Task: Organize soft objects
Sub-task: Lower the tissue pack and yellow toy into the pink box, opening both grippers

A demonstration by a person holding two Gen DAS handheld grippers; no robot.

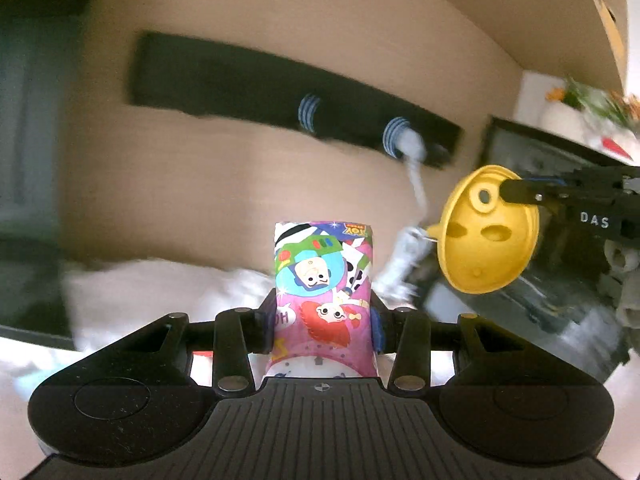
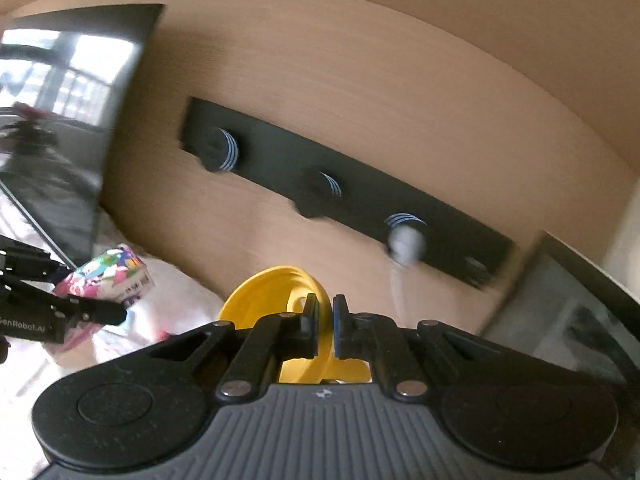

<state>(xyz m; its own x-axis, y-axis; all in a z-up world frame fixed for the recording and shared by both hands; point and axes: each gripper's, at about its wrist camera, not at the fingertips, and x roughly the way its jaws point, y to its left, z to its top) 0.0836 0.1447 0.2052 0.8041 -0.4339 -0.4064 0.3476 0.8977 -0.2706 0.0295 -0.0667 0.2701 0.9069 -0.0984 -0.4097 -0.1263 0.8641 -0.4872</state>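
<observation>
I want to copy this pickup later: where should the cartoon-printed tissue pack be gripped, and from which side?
Grip the tissue pack across its narrow width, near one end, coming in along its length. The left hand-held gripper holds it that way: the flat sides suit the pads, and the soft pack sticks straight out.

Setting: a home interior is indicated.
Wall: light wood panelling (image 2: 400, 92) is seen behind everything.
Fixture: a black hook rail (image 2: 352, 200) with blue-striped knobs is mounted on the panelling; a white cord (image 1: 416, 176) is hung from one knob.
Decor: a potted plant with orange flowers (image 1: 588, 96) is seen, blurred.
Surface: a glossy dark panel (image 2: 68, 128) is seen, in which bright windows are reflected.
</observation>
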